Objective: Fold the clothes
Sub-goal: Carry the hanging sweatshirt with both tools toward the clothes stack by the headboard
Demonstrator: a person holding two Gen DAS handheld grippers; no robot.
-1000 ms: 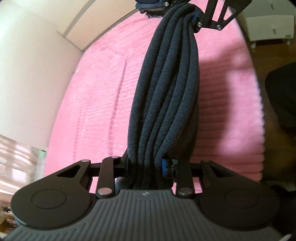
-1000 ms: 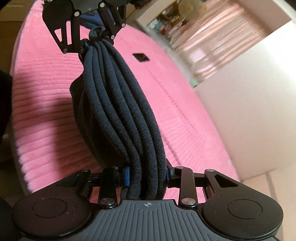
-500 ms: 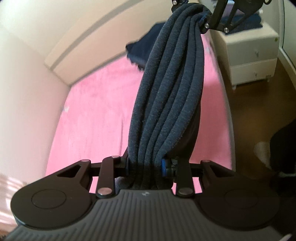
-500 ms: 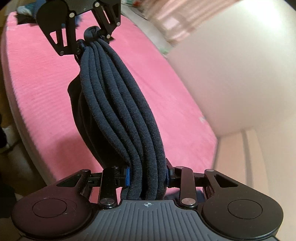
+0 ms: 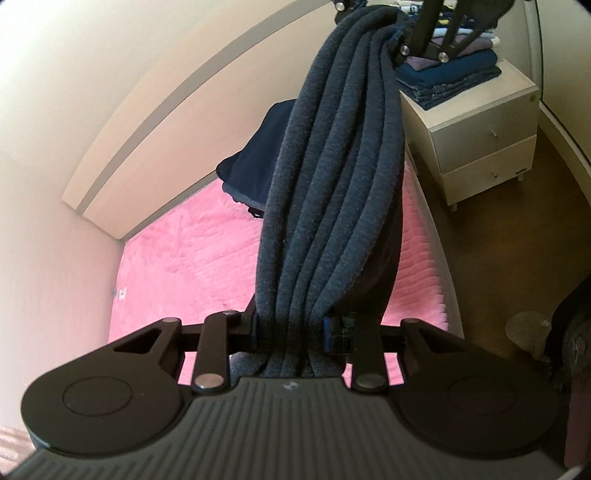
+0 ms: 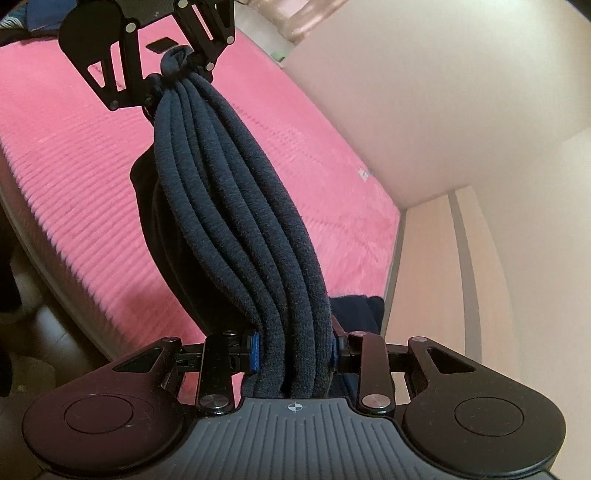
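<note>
A dark navy garment (image 5: 332, 192), folded into several thick layers, hangs stretched between my two grippers above the pink bed (image 5: 192, 258). My left gripper (image 5: 291, 328) is shut on one end of the bundle. At the top of that view the right gripper (image 5: 373, 14) clamps the far end. In the right wrist view the same garment (image 6: 240, 221) runs from my right gripper (image 6: 295, 350), shut on it, up to the left gripper (image 6: 177, 74), where a small loop of cloth sticks out.
A cream nightstand (image 5: 487, 136) beside the bed carries a stack of folded clothes (image 5: 450, 74). Another dark garment (image 5: 255, 173) lies at the head of the bed (image 6: 92, 177) by the headboard (image 5: 166, 92). Brown floor (image 5: 498, 266) runs along the bed's side.
Both grippers rose with the folded garment and swung toward the head of the bed. The nightstand with its stack and the dark garment by the headboard came into view.
</note>
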